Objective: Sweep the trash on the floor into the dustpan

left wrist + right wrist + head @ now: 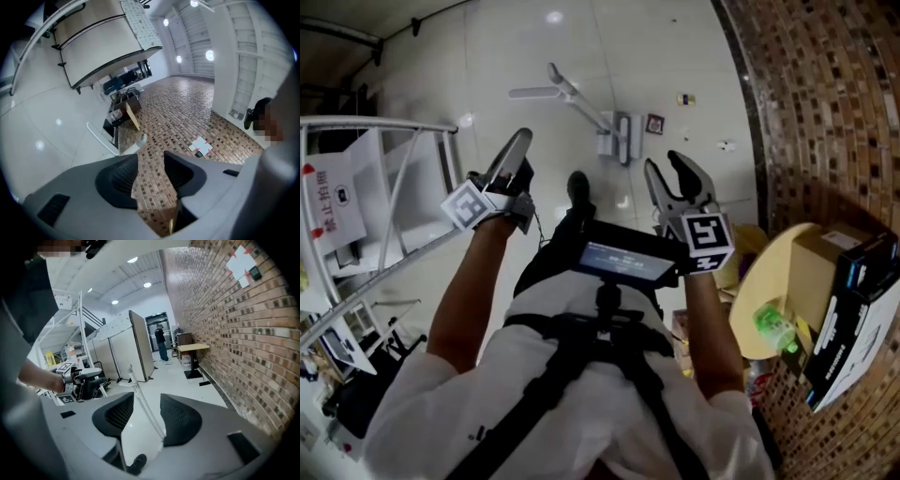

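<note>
A white long-handled sweeping tool (581,105) lies on the glossy pale floor ahead of my feet. Its boxy grey-white end (619,137) is nearest me, and a white cross piece (530,92) is at the far end. Small scraps of trash (654,124) (685,98) (727,145) lie to its right, towards the brick wall. My left gripper (517,150) (150,161) and right gripper (666,164) (146,401) are held up in the air, both open and empty, well short of the tool. The white handle (140,399) shows beyond the right jaws.
A brick wall (825,103) curves along the right. A round yellow table (769,272) with boxes and a green bottle (773,326) stands at my right. White metal racks (384,178) fill the left side. A person (161,341) stands far off by a doorway.
</note>
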A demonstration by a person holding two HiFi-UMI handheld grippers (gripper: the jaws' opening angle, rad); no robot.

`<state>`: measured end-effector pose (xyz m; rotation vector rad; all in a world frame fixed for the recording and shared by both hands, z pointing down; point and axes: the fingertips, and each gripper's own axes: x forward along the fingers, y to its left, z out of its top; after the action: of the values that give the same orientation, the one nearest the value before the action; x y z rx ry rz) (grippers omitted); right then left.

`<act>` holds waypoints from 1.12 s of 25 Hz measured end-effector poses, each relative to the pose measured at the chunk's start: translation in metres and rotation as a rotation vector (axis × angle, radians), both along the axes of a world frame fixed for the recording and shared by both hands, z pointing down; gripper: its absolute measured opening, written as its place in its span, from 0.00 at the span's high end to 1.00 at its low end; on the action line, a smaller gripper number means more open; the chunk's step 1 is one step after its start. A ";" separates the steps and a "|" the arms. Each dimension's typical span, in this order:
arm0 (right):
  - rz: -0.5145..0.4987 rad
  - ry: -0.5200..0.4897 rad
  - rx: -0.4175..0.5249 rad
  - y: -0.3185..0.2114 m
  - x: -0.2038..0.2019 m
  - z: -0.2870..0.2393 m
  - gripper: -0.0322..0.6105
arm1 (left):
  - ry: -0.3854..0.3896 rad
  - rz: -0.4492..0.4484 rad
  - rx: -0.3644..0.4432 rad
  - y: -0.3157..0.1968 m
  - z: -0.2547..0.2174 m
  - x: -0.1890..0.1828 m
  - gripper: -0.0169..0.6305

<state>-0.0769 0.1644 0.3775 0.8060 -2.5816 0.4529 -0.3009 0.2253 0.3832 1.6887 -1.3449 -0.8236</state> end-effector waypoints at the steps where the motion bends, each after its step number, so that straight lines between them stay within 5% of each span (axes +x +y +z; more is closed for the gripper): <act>1: -0.026 0.006 0.016 -0.004 -0.020 0.001 0.64 | 0.005 -0.012 -0.015 -0.004 0.005 -0.009 0.69; 7: -0.160 0.015 0.114 -0.023 -0.145 0.004 0.51 | 0.074 -0.097 -0.085 -0.027 0.032 -0.055 0.56; 13: -0.174 0.029 0.194 -0.047 -0.233 0.018 0.48 | 0.109 -0.161 -0.103 -0.045 0.053 -0.090 0.53; 17: -0.133 0.059 0.149 -0.058 -0.261 0.033 0.48 | 0.131 -0.162 -0.113 -0.059 0.063 -0.101 0.51; 26: -0.192 0.242 0.236 -0.078 -0.281 0.063 0.50 | 0.164 -0.122 -0.118 -0.087 0.071 -0.101 0.50; 28: -0.199 0.294 0.289 -0.082 -0.274 0.064 0.68 | 0.156 -0.113 -0.110 -0.089 0.068 -0.102 0.50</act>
<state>-0.3504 0.0819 0.4419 0.6409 -2.4429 -0.0950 -0.4025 0.1365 0.4515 1.4446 -1.3622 -0.9096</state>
